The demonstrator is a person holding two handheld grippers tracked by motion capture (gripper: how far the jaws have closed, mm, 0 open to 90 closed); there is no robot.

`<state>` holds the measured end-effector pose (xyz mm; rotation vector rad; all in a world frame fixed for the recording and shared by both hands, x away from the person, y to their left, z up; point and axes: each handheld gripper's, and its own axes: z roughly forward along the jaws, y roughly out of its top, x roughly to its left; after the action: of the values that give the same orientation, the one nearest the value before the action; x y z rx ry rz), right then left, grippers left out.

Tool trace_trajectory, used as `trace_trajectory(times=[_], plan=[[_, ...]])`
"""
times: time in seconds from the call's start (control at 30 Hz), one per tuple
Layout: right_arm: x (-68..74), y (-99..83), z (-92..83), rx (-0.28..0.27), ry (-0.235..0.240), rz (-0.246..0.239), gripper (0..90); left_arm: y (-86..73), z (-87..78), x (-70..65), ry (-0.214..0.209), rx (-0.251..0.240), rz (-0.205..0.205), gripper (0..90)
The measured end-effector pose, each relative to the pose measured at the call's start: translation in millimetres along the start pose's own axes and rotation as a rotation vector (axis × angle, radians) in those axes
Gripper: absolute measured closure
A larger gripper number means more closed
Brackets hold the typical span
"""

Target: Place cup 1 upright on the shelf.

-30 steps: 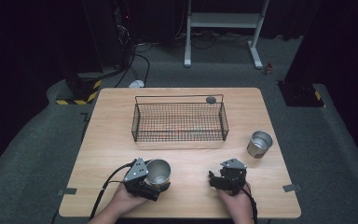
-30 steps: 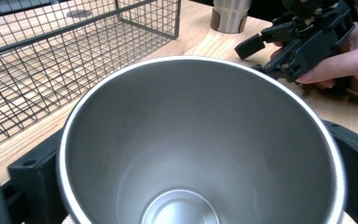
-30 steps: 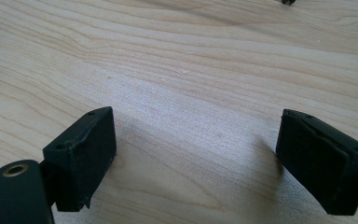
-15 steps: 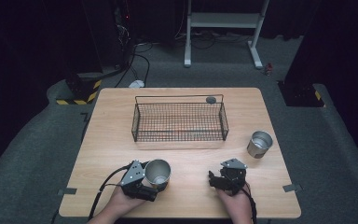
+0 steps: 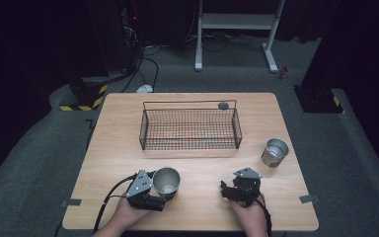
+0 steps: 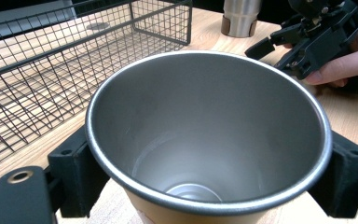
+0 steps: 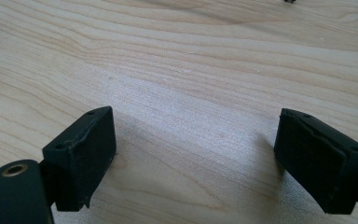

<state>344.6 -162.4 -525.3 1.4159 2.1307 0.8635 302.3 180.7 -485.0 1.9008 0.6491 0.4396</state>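
We look into the left gripper view first, and the steel cup [image 6: 208,140] crowds it: its base and outer wall are cut off at the bottom edge, and we only glimpse a tan band under the rim. The two black jaws press against its sides, so the left gripper [image 5: 154,190] is clamped on that cup, at the near left of the wooden table [image 5: 118,148] in the high view.

In the right gripper view we see bare wood grain between two jaws standing wide apart, nothing in them; the right gripper [image 7: 196,154] is released and sits low over the table. A small dark speck at the top edge is too cut off to name.

Counting now: two metal cups, the held one and a second cup [image 5: 275,152] standing near the right edge, well apart from both grippers. One wire basket [image 5: 190,129] sits mid-table; a small grey object [image 5: 223,105] lies at its far rim, and whether it is inside or just behind the basket we cannot tell. Two hands come in from the bottom, wrists cut off.
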Motion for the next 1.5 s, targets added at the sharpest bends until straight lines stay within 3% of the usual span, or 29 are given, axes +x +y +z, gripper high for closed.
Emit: trace_trajectory(times=[0.47,0.87,1.0,1.33,1.5], plan=[[-0.2,0.0,0.1,0.0,0.002,0.001,12.5,0.5,-4.2,6.0,0.002,-0.02,-0.039,13.9],[-0.3,0.2,0.6,-0.002,0.002,-0.005,12.3,2.3,-12.2,24.0,0.049,-0.037,-0.096,14.0],[-0.1,0.2,0.5,-0.001,0.002,-0.003,12.3,3.7,-13.3,27.3,0.064,-0.029,-0.092,14.1],[0.5,0.6,0.7,0.001,0.005,-0.003,12.2,8.4,-13.7,33.9,0.097,-0.026,-0.148,14.2],[0.2,0.9,1.0,0.002,0.01,-0.004,11.9,11.1,-12.4,35.5,0.123,-0.032,-0.142,14.2]])
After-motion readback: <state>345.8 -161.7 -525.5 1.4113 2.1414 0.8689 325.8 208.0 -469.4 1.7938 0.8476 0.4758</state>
